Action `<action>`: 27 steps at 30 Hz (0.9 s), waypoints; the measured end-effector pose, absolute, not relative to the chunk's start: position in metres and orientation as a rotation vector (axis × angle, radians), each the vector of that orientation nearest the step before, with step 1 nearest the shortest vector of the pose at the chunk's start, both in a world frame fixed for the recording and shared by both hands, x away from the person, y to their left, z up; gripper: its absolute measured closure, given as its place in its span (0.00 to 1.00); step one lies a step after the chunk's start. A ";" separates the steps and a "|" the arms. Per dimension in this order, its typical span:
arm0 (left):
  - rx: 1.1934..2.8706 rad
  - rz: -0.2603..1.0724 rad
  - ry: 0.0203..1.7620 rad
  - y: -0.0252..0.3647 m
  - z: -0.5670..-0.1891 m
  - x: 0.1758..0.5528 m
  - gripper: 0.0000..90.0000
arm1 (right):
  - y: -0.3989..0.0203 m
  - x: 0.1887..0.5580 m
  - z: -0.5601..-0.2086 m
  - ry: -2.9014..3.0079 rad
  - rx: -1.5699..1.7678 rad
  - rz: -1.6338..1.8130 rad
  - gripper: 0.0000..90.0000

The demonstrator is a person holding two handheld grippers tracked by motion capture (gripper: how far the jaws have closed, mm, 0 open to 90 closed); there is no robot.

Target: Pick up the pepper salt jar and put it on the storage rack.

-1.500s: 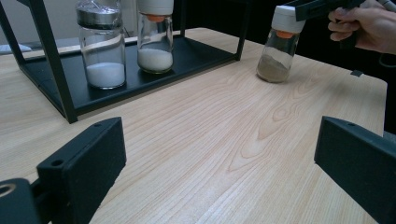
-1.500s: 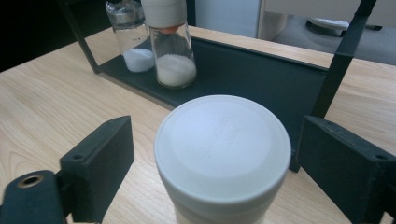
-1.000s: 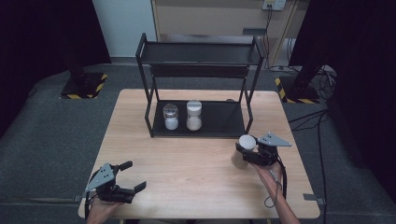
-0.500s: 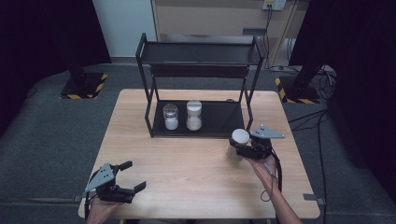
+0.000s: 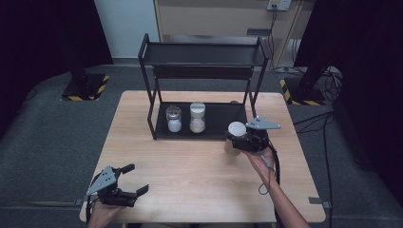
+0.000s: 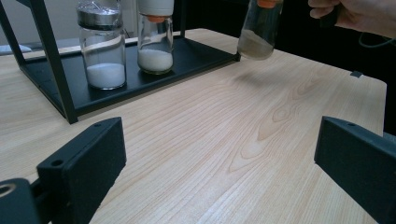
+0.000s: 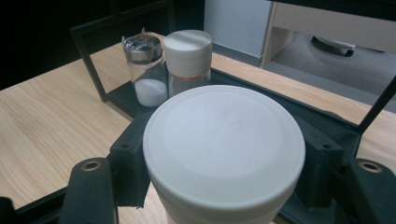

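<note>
High view looks down; both gripper views, low, perhaps closer, share the rack (image 5: 202, 71).

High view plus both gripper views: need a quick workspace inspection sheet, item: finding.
Surface: wooden table, bare light wood toward the person's side.
Job's things: white-lidded jar clamped in the right gripper, off the table beside the rack; in the left gripper view it hangs above the wood. Two jars stand on the black rack lower shelf: metal-lidded jar and white-capped jar, both with white powder.
Clutter: nothing seen.
Grippers: right gripper shut on the jar below its lid; left gripper open, holding nothing, near the table's front left corner.
Cables: cable trails along the right forearm; more cables on the floor at right.
Surroundings: grey floor, dark curtains, striped stand bases.
</note>
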State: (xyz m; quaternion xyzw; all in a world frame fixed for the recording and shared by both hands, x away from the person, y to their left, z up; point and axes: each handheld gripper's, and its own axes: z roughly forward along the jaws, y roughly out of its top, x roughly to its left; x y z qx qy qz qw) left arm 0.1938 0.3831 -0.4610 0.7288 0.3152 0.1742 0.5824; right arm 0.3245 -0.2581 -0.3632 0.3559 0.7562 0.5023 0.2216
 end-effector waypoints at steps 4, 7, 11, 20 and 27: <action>1.702 0.407 0.736 0.383 -0.461 0.194 0.01 | -0.252 0.331 -0.356 2.088 0.983 1.388 0.37; 1.703 0.407 0.736 0.383 -0.461 0.194 0.01 | -0.247 0.336 -0.351 2.086 0.976 1.379 0.37; 1.701 0.407 0.737 0.383 -0.461 0.194 0.01 | -0.241 0.344 -0.345 2.080 0.988 1.383 0.37; 1.701 0.406 0.736 0.383 -0.461 0.194 0.01 | -0.223 0.364 -0.335 2.065 0.999 1.358 0.37; 1.700 0.406 0.737 0.384 -0.461 0.194 0.01 | -0.211 0.381 -0.336 2.041 1.038 1.321 0.37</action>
